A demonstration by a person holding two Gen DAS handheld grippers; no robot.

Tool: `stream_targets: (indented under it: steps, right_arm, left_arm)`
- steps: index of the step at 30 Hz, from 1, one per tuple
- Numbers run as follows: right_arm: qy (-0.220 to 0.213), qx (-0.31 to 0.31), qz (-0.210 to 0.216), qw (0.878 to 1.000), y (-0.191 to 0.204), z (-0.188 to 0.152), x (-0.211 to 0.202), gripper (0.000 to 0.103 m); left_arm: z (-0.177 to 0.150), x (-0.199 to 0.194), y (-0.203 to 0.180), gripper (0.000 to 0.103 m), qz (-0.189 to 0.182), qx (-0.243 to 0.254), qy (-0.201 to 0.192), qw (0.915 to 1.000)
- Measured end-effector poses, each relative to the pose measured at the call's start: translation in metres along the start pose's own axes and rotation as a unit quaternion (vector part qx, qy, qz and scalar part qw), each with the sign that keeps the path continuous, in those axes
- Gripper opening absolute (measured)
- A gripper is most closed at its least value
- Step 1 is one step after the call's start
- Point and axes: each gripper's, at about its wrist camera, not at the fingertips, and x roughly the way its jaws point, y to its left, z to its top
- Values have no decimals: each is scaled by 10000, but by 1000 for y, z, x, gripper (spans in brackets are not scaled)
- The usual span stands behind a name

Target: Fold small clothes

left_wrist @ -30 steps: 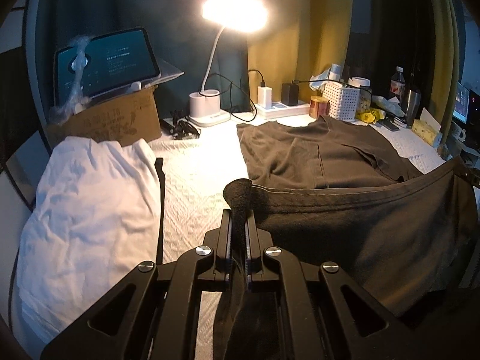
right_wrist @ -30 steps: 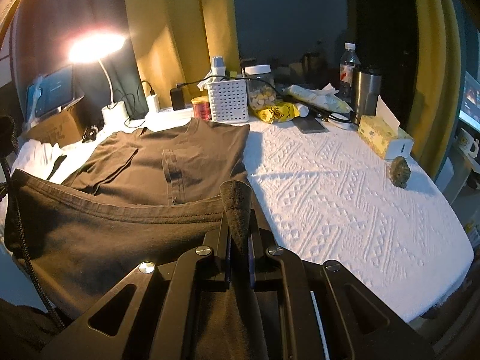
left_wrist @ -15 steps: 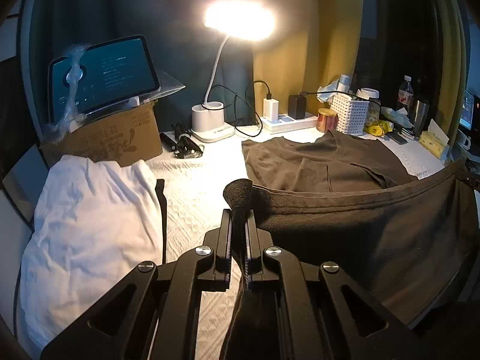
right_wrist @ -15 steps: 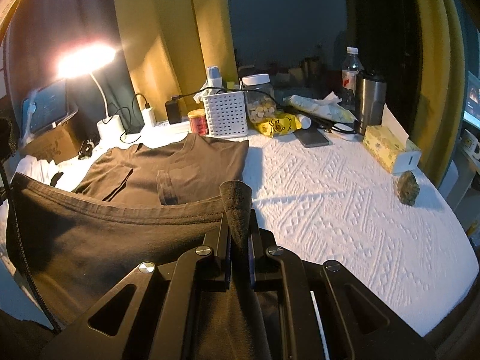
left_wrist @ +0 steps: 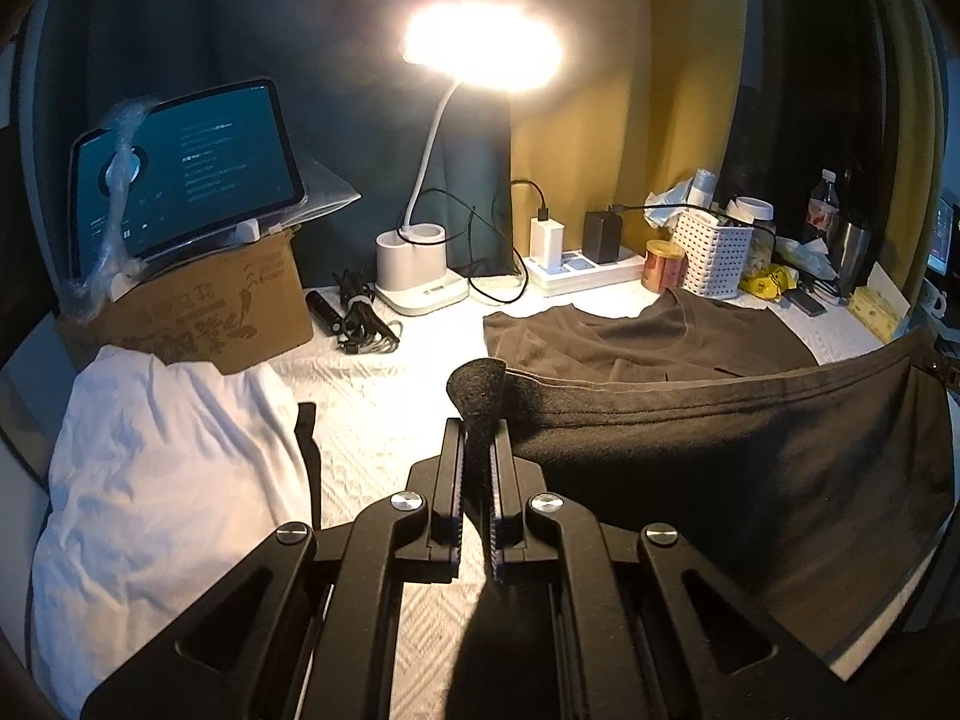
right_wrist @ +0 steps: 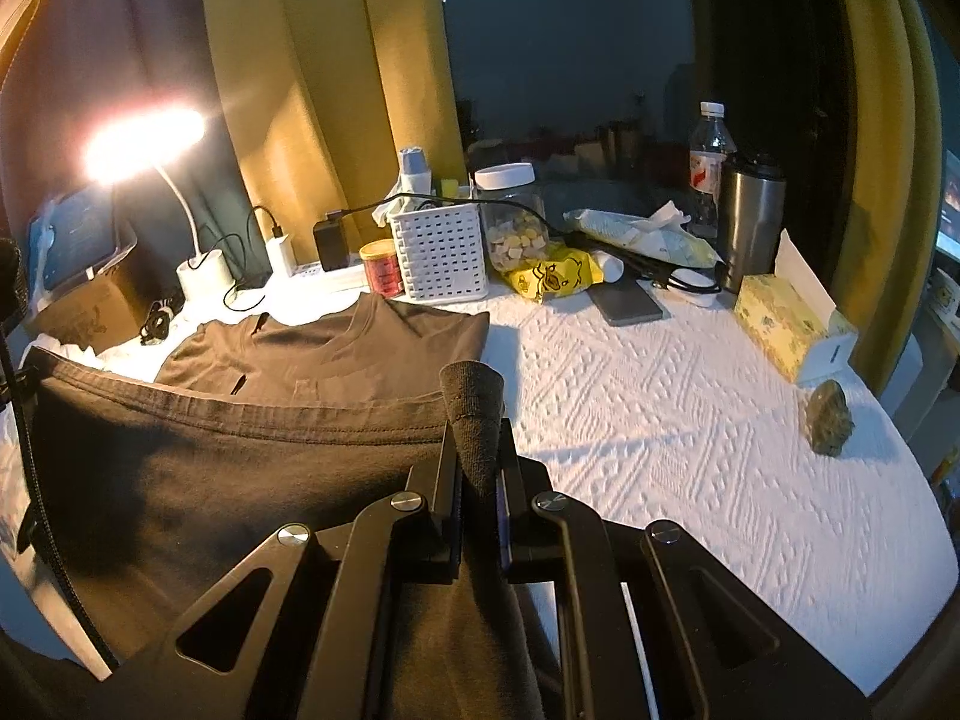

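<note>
Stone (right_wrist: 830, 417) in right view only, tablet (left_wrist: 186, 165) clearer in left.

Two close fisheye views along each claw, angled down across the worktop (right_wrist: 690, 420); both sharing dark shirt (left_wrist: 720, 462), lamp (left_wrist: 480, 48), white basket (right_wrist: 441, 252).

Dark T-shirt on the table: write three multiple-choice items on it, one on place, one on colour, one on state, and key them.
1. Where does the white slotted basket stand?
A. beyond the dark T-shirt
B. on the shirt
C. on the cardboard box

2. What colour is the crumpled cloth below the cardboard box?
A. red
B. white
C. green

3. How is the shirt's hem held?
A. lying loose
B. by one gripper
C. clamped by the left gripper and the right gripper

Key: 1 A, it stands past the collar; 2 B, it shows white under the lamp; 3 C, fabric sits between each closed pair of fingers.
</note>
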Motion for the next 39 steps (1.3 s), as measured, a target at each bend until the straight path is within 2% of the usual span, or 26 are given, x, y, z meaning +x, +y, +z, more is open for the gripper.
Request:
stream_targets:
  steps: [26, 39]
  right_arm:
    - [-121, -161, -82, 9998, -3, 68, 69, 9]
    - [-242, -256, -163, 9992, -6, 103, 110, 9]
  left_arm:
    - [57, 59, 9, 5, 100, 179, -205, 9996]
    - [89, 97, 10, 5, 139, 497, -388, 9979]
